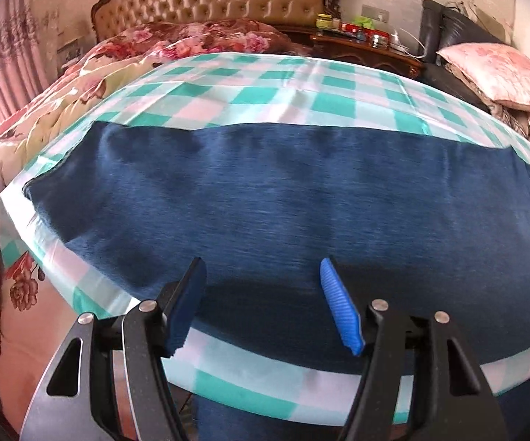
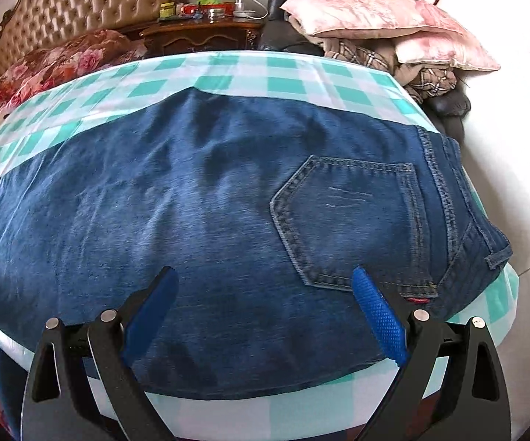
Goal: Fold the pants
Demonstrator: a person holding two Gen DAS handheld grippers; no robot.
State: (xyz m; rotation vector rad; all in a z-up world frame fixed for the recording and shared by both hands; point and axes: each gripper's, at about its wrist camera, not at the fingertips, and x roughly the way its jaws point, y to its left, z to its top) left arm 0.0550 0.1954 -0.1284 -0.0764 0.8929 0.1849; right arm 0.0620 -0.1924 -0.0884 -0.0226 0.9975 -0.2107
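The jeans [image 2: 198,220] lie flat along the table [image 1: 265,397], already doubled leg on leg by the look of it, running its length with the waistband toward the table's right end and the legs toward the left end; a strip of checked cloth shows along the near and far edges. The lengthwise fold seems done and a crosswise fold is likely next. The left gripper [image 1: 263,268] hovers over the near edge above the leg part, jaws apart at a middling width with nothing between them; the right gripper [image 2: 265,275] hovers over the seat near the back pocket [image 2: 349,220], jaws wide and empty. Next each must drop to the denim's edge and pinch both layers. The denim is dark blue, thick, lightly creased, with pale stitching.
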